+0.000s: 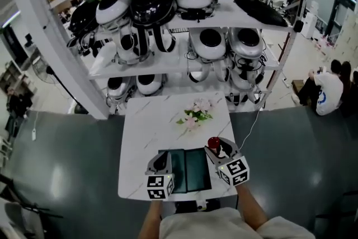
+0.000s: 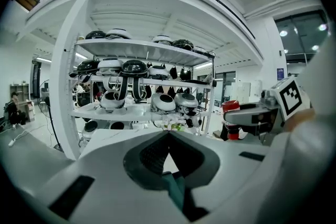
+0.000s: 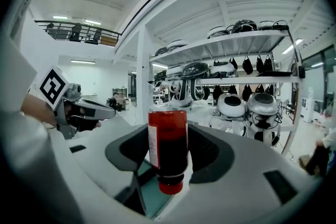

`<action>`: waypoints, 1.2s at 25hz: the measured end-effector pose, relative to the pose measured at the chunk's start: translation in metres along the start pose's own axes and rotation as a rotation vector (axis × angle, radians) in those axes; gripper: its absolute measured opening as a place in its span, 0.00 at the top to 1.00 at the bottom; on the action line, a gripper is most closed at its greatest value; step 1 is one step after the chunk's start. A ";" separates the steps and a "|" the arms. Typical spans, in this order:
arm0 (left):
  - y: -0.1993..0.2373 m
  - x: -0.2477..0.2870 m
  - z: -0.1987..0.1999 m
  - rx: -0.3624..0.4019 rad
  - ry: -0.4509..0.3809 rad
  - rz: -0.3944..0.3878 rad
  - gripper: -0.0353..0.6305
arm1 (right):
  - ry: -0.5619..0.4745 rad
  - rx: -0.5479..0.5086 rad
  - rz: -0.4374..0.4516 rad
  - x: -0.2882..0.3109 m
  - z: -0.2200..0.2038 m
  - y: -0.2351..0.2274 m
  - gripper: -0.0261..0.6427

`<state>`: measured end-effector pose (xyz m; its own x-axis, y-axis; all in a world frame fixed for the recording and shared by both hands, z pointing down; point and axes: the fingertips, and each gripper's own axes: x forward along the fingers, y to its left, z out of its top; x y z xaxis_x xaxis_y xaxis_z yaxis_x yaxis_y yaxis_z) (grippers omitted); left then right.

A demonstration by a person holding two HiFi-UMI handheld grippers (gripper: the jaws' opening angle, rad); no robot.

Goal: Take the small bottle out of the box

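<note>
A tall shelf rack (image 1: 184, 36) of headgear stands beyond my white marble table (image 1: 140, 126). The open teal box (image 1: 193, 170) lies at the table's near edge, between both grippers, which point almost level. My left gripper (image 1: 163, 160) is closed and empty. My right gripper (image 1: 219, 149) clamps the small bottle (image 3: 168, 147) cap-down, lifted out by the box's far right corner. Flowers (image 1: 196, 113) lie well beyond.
</note>
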<state>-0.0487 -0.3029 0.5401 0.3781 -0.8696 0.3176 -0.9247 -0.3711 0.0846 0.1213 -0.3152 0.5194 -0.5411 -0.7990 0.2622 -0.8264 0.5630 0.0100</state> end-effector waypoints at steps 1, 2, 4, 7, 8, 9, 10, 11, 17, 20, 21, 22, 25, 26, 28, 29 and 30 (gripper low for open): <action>0.000 0.000 0.004 0.003 -0.007 0.000 0.92 | -0.009 -0.001 -0.004 -0.001 0.004 -0.001 0.61; 0.000 0.000 0.008 0.006 -0.014 -0.001 0.92 | -0.016 -0.002 -0.008 -0.002 0.009 -0.003 0.61; 0.000 0.000 0.018 0.012 -0.030 0.000 0.92 | -0.030 -0.007 -0.014 -0.004 0.016 -0.005 0.61; -0.001 0.001 0.032 0.023 -0.054 0.004 0.92 | -0.050 -0.015 -0.018 -0.004 0.027 -0.010 0.61; -0.001 0.002 0.036 0.026 -0.061 0.006 0.92 | -0.056 -0.017 -0.020 -0.005 0.029 -0.012 0.61; -0.001 0.002 0.039 0.027 -0.067 0.007 0.92 | -0.060 -0.019 -0.021 -0.006 0.032 -0.013 0.61; -0.001 0.001 0.042 0.027 -0.072 0.009 0.92 | -0.063 -0.021 -0.021 -0.007 0.033 -0.013 0.61; -0.001 0.000 0.044 0.026 -0.077 0.010 0.92 | -0.065 -0.022 -0.021 -0.009 0.034 -0.014 0.61; -0.003 -0.002 0.051 0.020 -0.095 0.012 0.92 | -0.075 -0.030 -0.022 -0.012 0.041 -0.015 0.61; -0.007 -0.001 0.052 0.024 -0.098 0.007 0.92 | -0.076 -0.032 -0.019 -0.013 0.040 -0.013 0.61; -0.008 -0.001 0.051 0.024 -0.097 0.005 0.92 | -0.075 -0.033 -0.020 -0.013 0.040 -0.013 0.61; -0.009 0.000 0.051 0.025 -0.095 0.004 0.92 | -0.075 -0.034 -0.020 -0.013 0.040 -0.013 0.61; -0.009 0.000 0.051 0.024 -0.089 0.004 0.92 | -0.078 -0.028 -0.019 -0.012 0.042 -0.014 0.61; -0.008 0.000 0.051 0.024 -0.089 0.005 0.92 | -0.079 -0.028 -0.019 -0.012 0.042 -0.014 0.61; -0.008 0.000 0.051 0.023 -0.091 0.003 0.92 | -0.080 -0.028 -0.019 -0.010 0.042 -0.013 0.61; -0.009 0.001 0.050 0.024 -0.090 0.001 0.92 | -0.080 -0.028 -0.020 -0.009 0.042 -0.014 0.61; -0.009 0.002 0.049 0.024 -0.089 -0.001 0.92 | -0.080 -0.026 -0.020 -0.009 0.041 -0.014 0.61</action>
<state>-0.0373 -0.3171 0.4935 0.3825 -0.8942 0.2326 -0.9234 -0.3788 0.0621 0.1307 -0.3247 0.4771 -0.5363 -0.8237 0.1842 -0.8332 0.5515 0.0402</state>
